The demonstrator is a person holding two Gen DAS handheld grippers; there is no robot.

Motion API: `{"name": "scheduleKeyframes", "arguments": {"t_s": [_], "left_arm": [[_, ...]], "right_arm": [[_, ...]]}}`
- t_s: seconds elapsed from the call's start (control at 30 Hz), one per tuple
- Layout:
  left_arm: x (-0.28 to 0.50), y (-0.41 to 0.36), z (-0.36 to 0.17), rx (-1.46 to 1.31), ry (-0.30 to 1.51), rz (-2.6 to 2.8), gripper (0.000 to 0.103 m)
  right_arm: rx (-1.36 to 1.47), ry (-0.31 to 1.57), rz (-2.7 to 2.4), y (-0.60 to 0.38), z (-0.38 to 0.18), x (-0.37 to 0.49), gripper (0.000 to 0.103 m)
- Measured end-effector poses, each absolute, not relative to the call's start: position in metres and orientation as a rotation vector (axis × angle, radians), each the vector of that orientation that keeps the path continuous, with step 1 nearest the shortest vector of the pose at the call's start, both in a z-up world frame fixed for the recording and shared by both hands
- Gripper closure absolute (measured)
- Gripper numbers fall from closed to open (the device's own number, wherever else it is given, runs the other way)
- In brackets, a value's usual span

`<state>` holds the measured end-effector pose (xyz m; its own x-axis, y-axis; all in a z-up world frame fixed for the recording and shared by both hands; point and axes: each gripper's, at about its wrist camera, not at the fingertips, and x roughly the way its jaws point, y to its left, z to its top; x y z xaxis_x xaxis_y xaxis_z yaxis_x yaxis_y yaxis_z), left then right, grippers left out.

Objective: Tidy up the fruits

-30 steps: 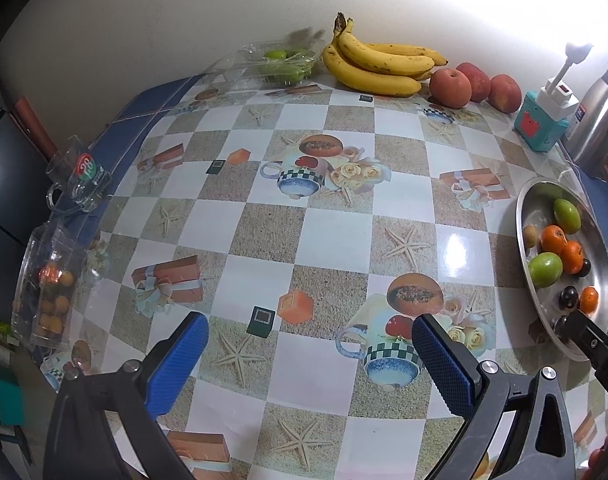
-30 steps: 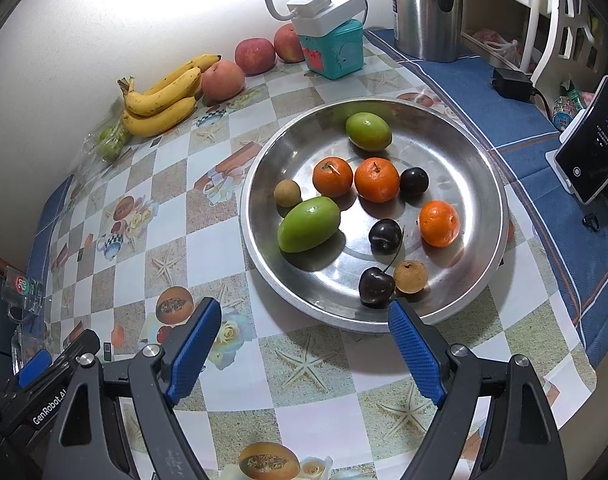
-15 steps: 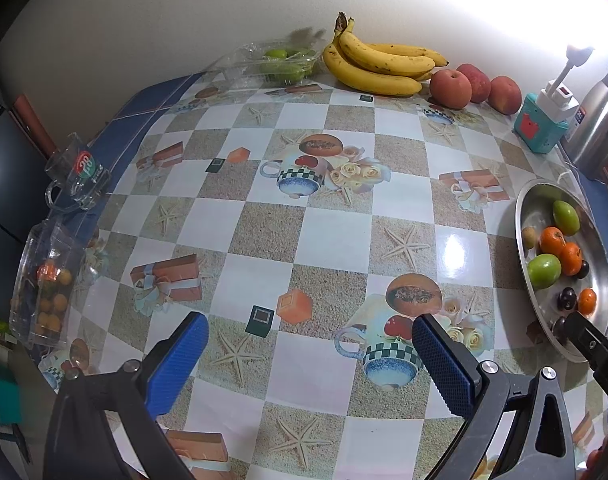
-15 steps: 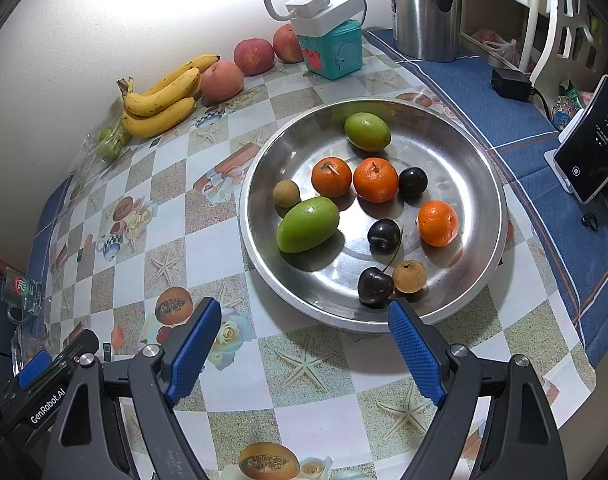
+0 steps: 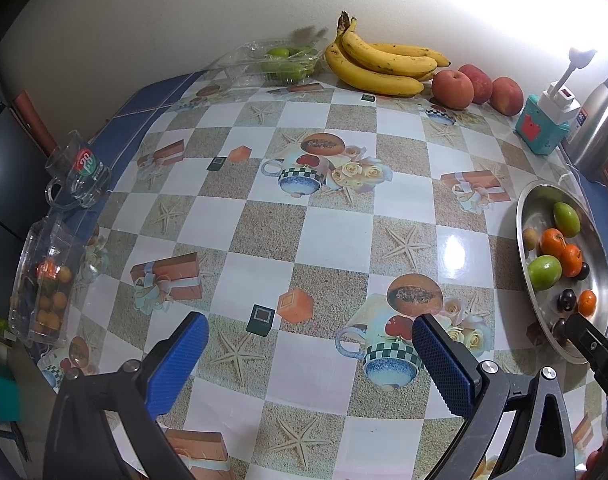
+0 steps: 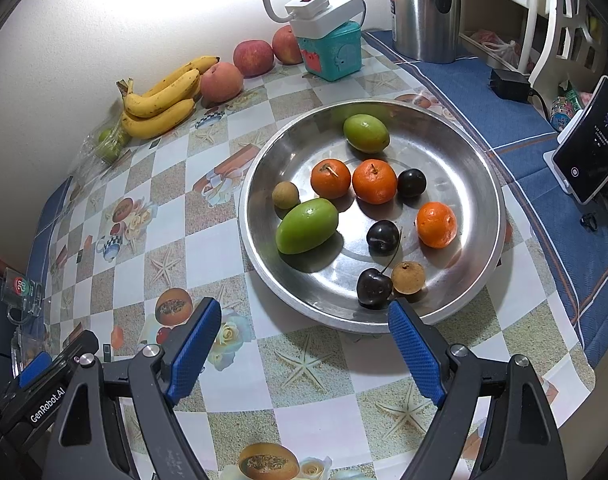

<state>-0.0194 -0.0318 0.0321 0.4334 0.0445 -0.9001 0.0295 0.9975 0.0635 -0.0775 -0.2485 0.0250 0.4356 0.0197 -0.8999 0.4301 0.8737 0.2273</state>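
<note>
Nothing is seen to have moved since the earlier frames: both claws are held where they were, tilted down over the table, and every fruit lies as before. The right gripper [image 6: 304, 344] is spread wide with nothing between its blue pads, poised just near of the steel bowl [image 6: 480, 152]. The left gripper [image 5: 310, 354] is likewise open and empty over bare tablecloth [image 5: 332, 236].

In the bowl, mixed fruit is found: three oranges [image 6: 374, 182], two green mangoes [image 6: 307, 226], dark cherries [image 6: 374, 288] and small brown longans [image 6: 408, 278]. Against the far wall, bananas [image 6: 159, 98] and peaches [image 6: 253, 58] are set, well apart from the bowl.

Trouble is judged most likely at the near rim. The nearest cherry and longan are touching, so one could be nudged or rolled when the other is pinched. Round fruit may also be squirted out on the slick steel if it is gripped off-centre, and the cherries could be bruised by a hard squeeze.
</note>
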Motion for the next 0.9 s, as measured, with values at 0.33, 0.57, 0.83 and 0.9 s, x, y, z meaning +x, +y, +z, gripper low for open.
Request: {"name": "scheduleKeyframes", "arguments": {"t_s": [0.33, 0.57, 0.83, 0.9], "left_arm": [[-0.0191, -0.0305, 0.032, 0.068, 1.122, 0.013, 0.0], [-0.0197, -0.0299, 0.0314, 0.06, 1.124, 0.021, 0.0], [-0.0193, -0.0289, 0.031, 0.059, 1.124, 0.021, 0.0], [-0.0194, -0.0289, 0.0313, 0.057, 1.124, 0.023, 0.0]], "right_arm": [[0.464, 1.1, -0.267, -0.2485, 0.0252, -0.0776, 0.017], [0.464, 1.1, -0.267, -0.2489, 0.0251, -0.0774, 0.017], [0.464, 1.1, -0.267, -0.249, 0.0245, -0.0772, 0.017], [0.464, 1.101, -0.267, -0.2493, 0.0245, -0.0771, 0.017]]}}
